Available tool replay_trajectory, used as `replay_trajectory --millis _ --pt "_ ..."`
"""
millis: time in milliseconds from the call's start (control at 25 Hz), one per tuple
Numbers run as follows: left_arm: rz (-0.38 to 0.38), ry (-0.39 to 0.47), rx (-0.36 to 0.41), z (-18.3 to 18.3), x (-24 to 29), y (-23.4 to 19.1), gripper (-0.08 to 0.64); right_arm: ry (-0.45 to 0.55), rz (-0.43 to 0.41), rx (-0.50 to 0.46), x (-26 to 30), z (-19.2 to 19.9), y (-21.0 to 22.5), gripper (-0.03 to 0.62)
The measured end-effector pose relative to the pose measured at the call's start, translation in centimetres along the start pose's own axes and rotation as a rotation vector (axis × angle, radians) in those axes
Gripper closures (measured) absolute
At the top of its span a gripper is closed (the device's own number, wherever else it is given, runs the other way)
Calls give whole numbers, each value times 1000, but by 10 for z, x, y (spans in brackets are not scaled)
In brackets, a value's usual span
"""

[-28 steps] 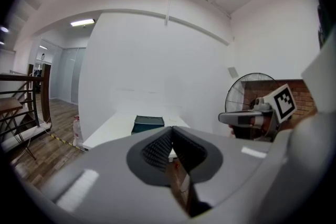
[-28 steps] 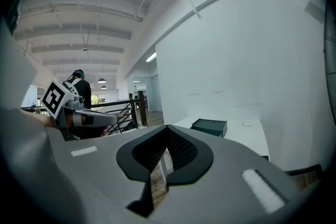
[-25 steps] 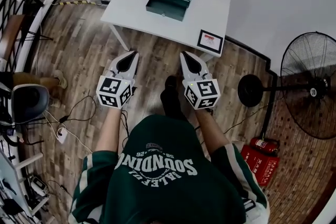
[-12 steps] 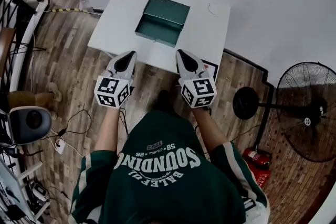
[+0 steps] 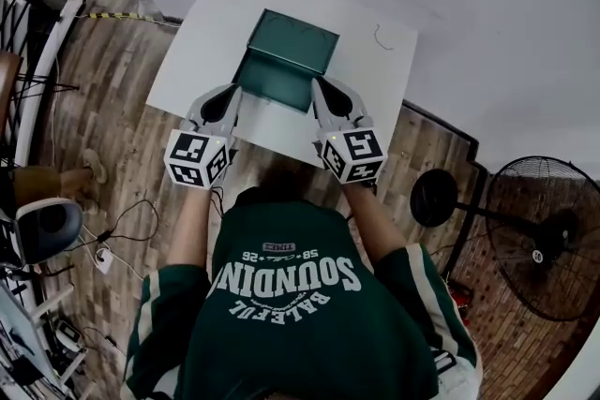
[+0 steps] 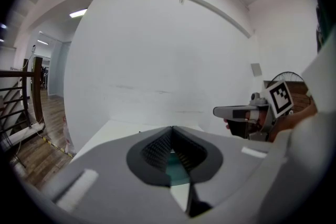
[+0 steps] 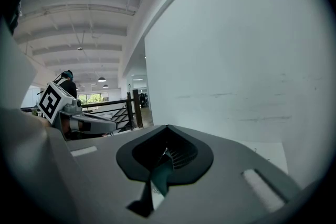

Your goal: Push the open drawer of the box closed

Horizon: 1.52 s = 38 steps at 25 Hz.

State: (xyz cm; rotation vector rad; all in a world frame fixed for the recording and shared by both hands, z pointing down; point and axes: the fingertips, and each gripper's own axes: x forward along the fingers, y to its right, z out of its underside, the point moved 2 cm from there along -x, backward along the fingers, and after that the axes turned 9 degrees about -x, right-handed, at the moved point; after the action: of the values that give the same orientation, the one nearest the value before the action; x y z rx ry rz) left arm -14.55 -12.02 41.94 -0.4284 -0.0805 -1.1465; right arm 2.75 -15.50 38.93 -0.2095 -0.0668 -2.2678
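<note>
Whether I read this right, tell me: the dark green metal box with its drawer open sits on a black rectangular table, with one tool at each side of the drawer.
Not quite: the rectangular table is white, not black, as the head view shows. The rest stands: the dark green metal box with its drawer open sits on it, with the left tool at one side of the drawer and the right tool at the other.

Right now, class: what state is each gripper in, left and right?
Left gripper: closed, holding nothing.
Right gripper: closed, holding nothing.
</note>
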Motion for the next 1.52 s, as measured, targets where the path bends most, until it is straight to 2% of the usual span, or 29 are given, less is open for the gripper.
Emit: replay_trajectory --millis 360,600,1040,1400,1520 --pt "29 -5 7 -13 22 -13 508 8 21 7 18 -7 7 591" --pt "48 -42 -5 -3 33 -20 508 -17 32 29 27 5 8 591" --pt "54 -218 -75 86 45 -28 508 -161 11 85 20 75 -4 591" --pt "44 -342 -124 143 49 -23 503 -203 9 104 7 96 -8 591" --pt "51 -392 -146 160 56 -21 423 -213 12 113 4 101 -6 591"
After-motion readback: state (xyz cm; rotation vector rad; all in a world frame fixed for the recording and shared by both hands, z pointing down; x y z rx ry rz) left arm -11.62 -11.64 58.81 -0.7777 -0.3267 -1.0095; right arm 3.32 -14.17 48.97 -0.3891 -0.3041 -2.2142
